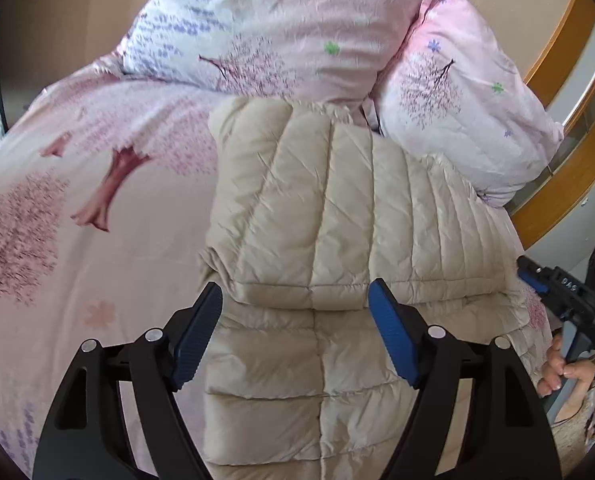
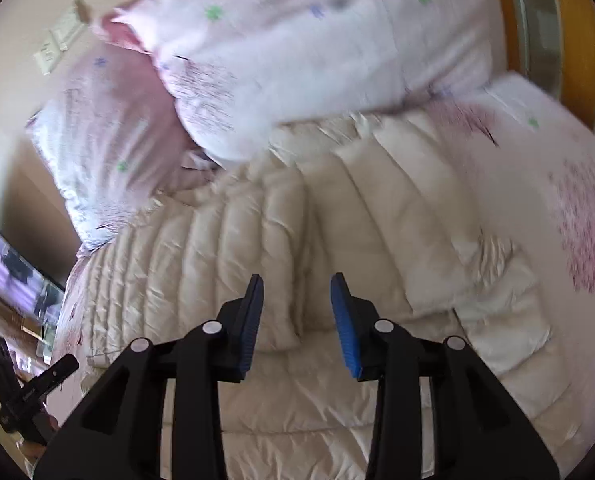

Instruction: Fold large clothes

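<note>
A beige quilted down jacket lies folded on the pink bed, a folded layer lying across its lower part. My left gripper is open and empty, hovering above the edge of that folded layer. In the right wrist view the same jacket fills the middle, with a sleeve or flap folded over at the right. My right gripper is open and empty just above the jacket. The right gripper also shows in the left wrist view at the far right, held by a hand.
A pink sheet with a tree print covers the bed. Two matching pillows lie at the jacket's far end. A wooden bed frame curves along the right. A wall socket is on the wall.
</note>
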Demonstrator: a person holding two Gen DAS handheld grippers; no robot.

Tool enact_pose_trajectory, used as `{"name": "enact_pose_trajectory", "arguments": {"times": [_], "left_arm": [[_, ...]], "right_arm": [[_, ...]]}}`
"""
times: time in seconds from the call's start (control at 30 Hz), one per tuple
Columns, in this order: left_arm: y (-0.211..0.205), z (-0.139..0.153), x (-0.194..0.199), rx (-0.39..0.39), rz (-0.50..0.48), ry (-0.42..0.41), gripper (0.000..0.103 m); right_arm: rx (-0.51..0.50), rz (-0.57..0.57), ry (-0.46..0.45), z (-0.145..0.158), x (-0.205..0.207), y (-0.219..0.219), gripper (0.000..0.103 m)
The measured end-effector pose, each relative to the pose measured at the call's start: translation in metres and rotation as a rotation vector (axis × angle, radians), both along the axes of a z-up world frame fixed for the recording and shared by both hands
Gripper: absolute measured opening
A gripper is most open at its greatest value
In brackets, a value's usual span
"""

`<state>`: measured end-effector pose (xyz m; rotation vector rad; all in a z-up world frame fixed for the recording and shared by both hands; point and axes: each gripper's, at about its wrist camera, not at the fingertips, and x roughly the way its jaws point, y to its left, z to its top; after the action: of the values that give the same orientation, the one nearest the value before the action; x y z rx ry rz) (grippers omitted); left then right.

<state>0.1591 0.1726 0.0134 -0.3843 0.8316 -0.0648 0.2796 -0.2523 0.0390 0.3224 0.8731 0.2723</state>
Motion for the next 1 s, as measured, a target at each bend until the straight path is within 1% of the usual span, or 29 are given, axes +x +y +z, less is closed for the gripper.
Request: {"name": "enact_pose_trajectory", "arguments": {"times": [0.07, 0.17, 0.27, 0.3, 0.4, 0.47, 0.5, 0.53, 0.57, 0.6, 0.63, 0.67, 0.73, 0.8, 0.83, 0.87, 1.0], "left_arm": [[0.001, 0.004, -0.004, 0.017, 0.007, -0.021, 0.082], [0.003, 0.007, -0.012, 0.040, 0.015, -0.041, 0.086], [0.007, 0.005, -0.019, 0.071, 0.031, -0.038, 0.090], [0.009, 0.004, -0.020, 0.075, 0.032, -0.035, 0.091], [0.015, 0.000, -0.028, 0.080, 0.047, -0.031, 0.091], [0.018, -0.004, -0.034, 0.078, 0.057, -0.034, 0.091], [0.019, -0.006, -0.038, 0.076, 0.060, -0.035, 0.091], [0.021, -0.008, -0.042, 0.074, 0.062, -0.033, 0.091], [0.024, -0.010, -0.048, 0.072, 0.062, -0.026, 0.091], [0.026, -0.012, -0.052, 0.069, 0.061, -0.022, 0.091], [0.028, -0.014, -0.057, 0.063, 0.062, -0.017, 0.091], [0.031, -0.015, -0.063, 0.054, 0.060, -0.013, 0.091], [0.036, -0.015, -0.079, 0.027, 0.044, -0.018, 0.091], [0.041, -0.015, -0.095, 0.014, 0.029, -0.027, 0.091], [0.043, -0.015, -0.103, 0.008, 0.019, -0.030, 0.091], [0.044, -0.016, -0.111, 0.003, 0.011, -0.031, 0.091], [0.043, -0.025, -0.140, -0.031, -0.049, -0.019, 0.090]], "right_arm": [[0.006, 0.057, -0.023, 0.003, 0.001, 0.009, 0.036], [-0.002, 0.130, -0.012, -0.001, 0.004, 0.024, 0.036], [-0.013, 0.155, 0.061, -0.017, 0.014, 0.033, 0.036], [-0.023, 0.153, 0.106, -0.027, 0.019, 0.034, 0.036], [-0.066, 0.155, 0.200, -0.051, 0.031, 0.041, 0.035], [-0.070, 0.161, 0.208, -0.054, 0.034, 0.041, 0.035], [-0.065, 0.164, 0.216, -0.052, 0.034, 0.040, 0.037], [-0.044, 0.172, 0.224, -0.048, 0.032, 0.037, 0.045], [-0.010, 0.184, 0.221, -0.042, 0.028, 0.032, 0.051], [0.016, 0.191, 0.209, -0.035, 0.022, 0.026, 0.061], [0.027, 0.194, 0.195, -0.027, 0.015, 0.018, 0.068], [0.034, 0.197, 0.183, -0.022, 0.009, 0.013, 0.071], [0.067, 0.214, 0.163, -0.010, -0.010, -0.011, 0.080], [0.100, 0.222, 0.167, -0.005, -0.023, -0.034, 0.084], [0.114, 0.219, 0.174, -0.004, -0.034, -0.054, 0.085], [0.113, 0.211, 0.179, -0.003, -0.041, -0.065, 0.085], [0.059, 0.127, 0.199, -0.006, -0.081, -0.134, 0.086]]}}
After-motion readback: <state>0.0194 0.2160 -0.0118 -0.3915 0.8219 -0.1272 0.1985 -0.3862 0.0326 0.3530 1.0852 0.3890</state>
